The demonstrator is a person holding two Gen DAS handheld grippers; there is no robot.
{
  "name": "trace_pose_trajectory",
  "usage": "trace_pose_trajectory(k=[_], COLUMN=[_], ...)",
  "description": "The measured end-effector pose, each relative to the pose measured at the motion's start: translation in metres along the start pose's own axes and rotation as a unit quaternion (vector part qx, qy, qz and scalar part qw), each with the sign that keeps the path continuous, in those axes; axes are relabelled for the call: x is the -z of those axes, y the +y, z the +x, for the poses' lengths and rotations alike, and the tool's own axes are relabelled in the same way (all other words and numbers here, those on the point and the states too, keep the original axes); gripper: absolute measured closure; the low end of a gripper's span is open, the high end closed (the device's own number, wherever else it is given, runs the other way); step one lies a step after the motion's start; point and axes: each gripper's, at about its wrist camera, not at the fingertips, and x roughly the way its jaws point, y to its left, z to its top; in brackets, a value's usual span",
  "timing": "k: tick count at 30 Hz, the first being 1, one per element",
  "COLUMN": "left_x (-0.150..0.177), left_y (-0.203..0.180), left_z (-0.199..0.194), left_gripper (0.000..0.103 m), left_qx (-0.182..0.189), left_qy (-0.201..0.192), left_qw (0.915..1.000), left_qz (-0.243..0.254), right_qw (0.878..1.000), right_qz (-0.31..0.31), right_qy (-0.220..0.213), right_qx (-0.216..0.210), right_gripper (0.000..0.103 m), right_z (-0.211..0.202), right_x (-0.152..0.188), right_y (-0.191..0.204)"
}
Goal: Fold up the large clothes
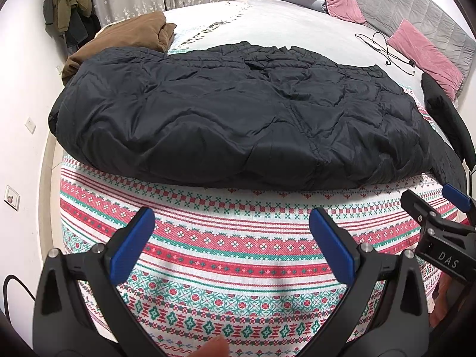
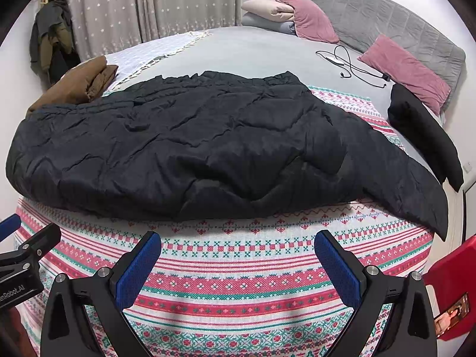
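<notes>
Though spread across the patterned blanket (image 1: 208, 255), lay still unfolded as a whole: black puffer jacket (image 1: 232, 119), wide and puffy, near hem just ahead of both tools. At far left, beyond its edge, sat a brown garment (image 1: 125, 41), already bundled, apparently a separate piece. Over the left part, looked partly doubled, one rounded thick edge suggesting a first fold or merely a rumple; could not tell which. Nearer, hovered above the blanket with jaws spread wide and empty, touching nothing: left gripper (image 1: 232, 238). Beside it, likewise gaped and held nothing, short of the hem: right gripper (image 2: 238, 255). Farther right, trailed out loose toward the bed's corner: sleeve (image 2: 416, 187), not yet tucked in. Beyond that, lay apart a small black cloth (image 2: 425, 136). Judged early in the task: sleeve to bring in, body to fold over, bundle to tidy, all apparently left.
</notes>
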Motion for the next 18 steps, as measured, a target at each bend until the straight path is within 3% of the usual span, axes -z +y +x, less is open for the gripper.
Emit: trace_pose_trajectory(k=[18], left_x=[-0.008], left_y=[-0.008], left_z=[-0.013], left_gripper=[0.0], left_qx=[0.011], left_qy=[-0.015], left_qw=[0.9998], left_qz=[0.01], right_qw=[1.0], right_qz=[-0.003], right_qy=[-0.014], right_qx=[0.011], right_gripper=[0.0], right_z=[-0.012], right_x=[-0.007], right_y=[-0.006])
